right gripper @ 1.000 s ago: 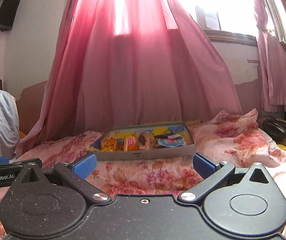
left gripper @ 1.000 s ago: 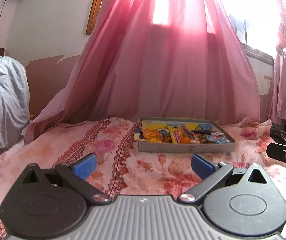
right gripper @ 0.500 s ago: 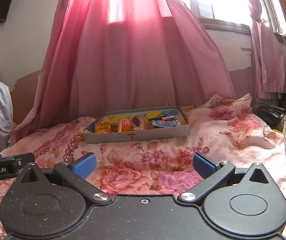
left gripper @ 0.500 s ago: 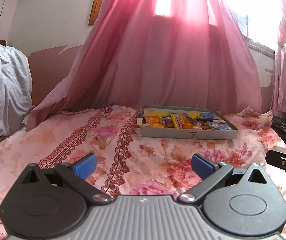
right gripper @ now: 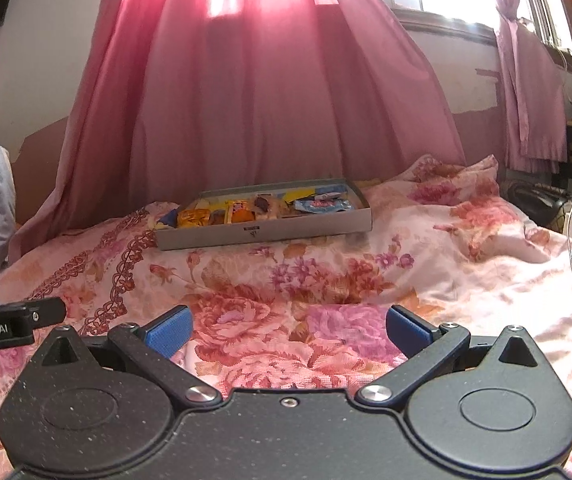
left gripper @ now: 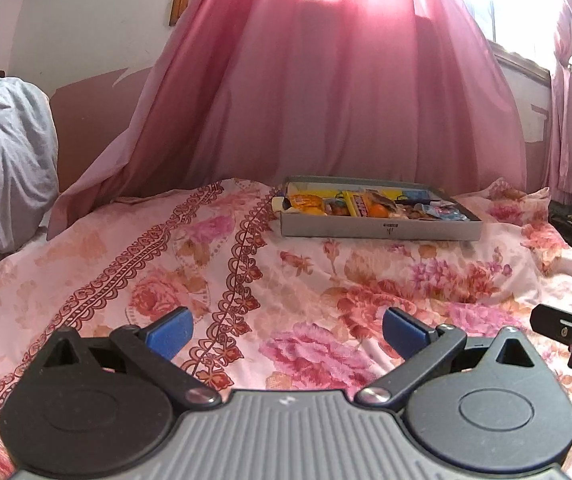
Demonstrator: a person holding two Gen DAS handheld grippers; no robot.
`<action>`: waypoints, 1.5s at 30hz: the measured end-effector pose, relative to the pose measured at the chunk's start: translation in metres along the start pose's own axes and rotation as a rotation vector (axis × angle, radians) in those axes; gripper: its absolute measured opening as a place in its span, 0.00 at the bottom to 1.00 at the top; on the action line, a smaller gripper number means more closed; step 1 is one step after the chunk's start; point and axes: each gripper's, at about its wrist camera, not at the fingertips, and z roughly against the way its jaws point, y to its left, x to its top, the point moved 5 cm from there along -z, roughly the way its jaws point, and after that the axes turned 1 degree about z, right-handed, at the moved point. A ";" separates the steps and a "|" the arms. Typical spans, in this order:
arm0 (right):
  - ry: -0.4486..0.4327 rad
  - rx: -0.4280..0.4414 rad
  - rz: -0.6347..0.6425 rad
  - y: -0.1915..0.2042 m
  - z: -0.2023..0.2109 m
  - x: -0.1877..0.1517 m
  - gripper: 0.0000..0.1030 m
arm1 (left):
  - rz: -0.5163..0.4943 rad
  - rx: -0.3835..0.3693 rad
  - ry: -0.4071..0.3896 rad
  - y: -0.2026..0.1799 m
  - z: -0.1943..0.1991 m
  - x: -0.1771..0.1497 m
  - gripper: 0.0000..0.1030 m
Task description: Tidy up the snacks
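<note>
a crumpled grey-blue pillow (left gripper: 2,152) lies at the far left of the bed. the left tool (left gripper: 286,330) hovers over the pink floral bedsheet (left gripper: 246,272), its blue-padded fingers spread wide with nothing between them. the right tool (right gripper: 287,328) is likewise wide open and empty. well ahead of both, the shallow grey cardboard tray (left gripper: 377,230) of mixed colourful snack packets (right gripper: 262,208) rests on the bed before the pink curtain (left gripper: 345,100).
</note>
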 end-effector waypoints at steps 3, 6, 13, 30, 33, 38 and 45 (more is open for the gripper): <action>0.001 -0.004 -0.007 -0.001 -0.001 -0.001 0.99 | -0.001 -0.003 0.000 -0.001 0.000 -0.001 1.00; 0.001 -0.004 -0.005 -0.001 -0.001 -0.001 0.99 | 0.000 -0.002 0.001 -0.001 0.000 -0.001 1.00; -0.006 -0.006 0.004 0.000 -0.001 -0.001 0.99 | 0.000 -0.003 -0.003 -0.001 0.001 -0.001 1.00; -0.009 -0.010 0.000 -0.001 0.002 -0.001 0.99 | -0.008 -0.004 -0.002 -0.002 0.002 -0.002 1.00; -0.009 -0.011 0.001 -0.002 0.002 -0.001 0.99 | -0.006 0.000 0.000 -0.001 0.001 -0.003 1.00; -0.009 -0.010 0.001 -0.002 0.002 -0.001 0.99 | -0.006 0.000 0.000 0.000 0.001 -0.003 1.00; -0.009 -0.010 0.001 -0.002 0.002 -0.001 0.99 | -0.006 0.000 0.001 0.000 0.001 -0.004 1.00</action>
